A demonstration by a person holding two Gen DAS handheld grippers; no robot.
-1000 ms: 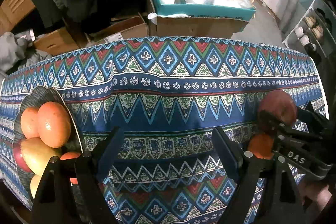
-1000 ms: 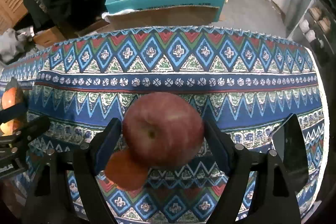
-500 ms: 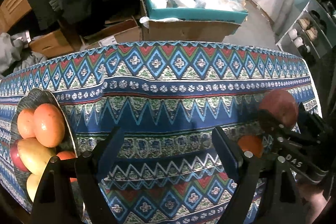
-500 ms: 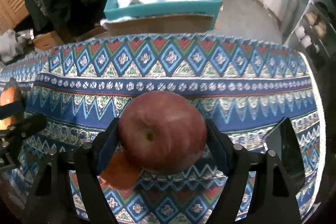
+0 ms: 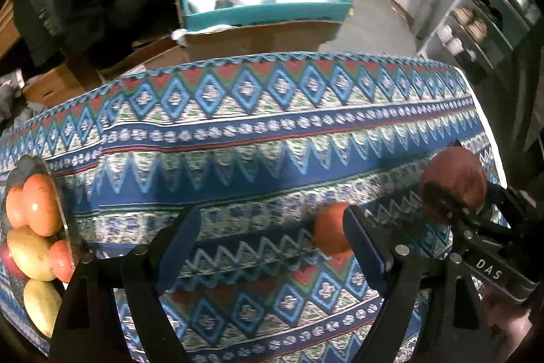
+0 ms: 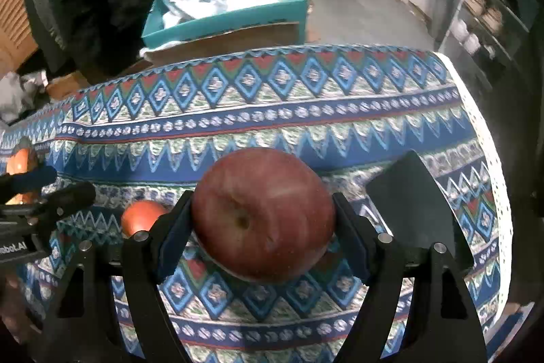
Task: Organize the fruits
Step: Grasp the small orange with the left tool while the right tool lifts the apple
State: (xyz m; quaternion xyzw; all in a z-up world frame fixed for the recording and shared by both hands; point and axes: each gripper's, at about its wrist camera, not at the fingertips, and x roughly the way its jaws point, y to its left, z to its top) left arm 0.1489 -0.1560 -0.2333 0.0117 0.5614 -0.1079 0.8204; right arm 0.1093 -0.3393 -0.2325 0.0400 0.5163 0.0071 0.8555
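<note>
My right gripper [image 6: 263,228] is clamped on the red apple [image 6: 263,213], both fingers [image 6: 173,233] pressing its sides. A second ago the orange fruit [image 6: 141,220] sat tucked under the apple, just below my fingers; now it lies clear to the left of them on the patterned worktop [image 6: 306,125], and more cloth shows beneath the apple. So I read the apple as lifted off the worktop and carried leftward, leaving the orange fruit behind.

My left gripper [image 5: 268,247] has its fingers [image 5: 178,240] apart with nothing between them. The orange fruit [image 5: 328,233], which was off beyond my right-hand finger a second ago, now sits just against the inner side of that finger, so this hand has drifted toward it. The dark plate [image 5: 37,165] with its pile of fruit stays far to the left of these fingers.

My judgement: the apple is on its way to the plate, and the orange fruit is the next pick for my open left fingers.
</note>
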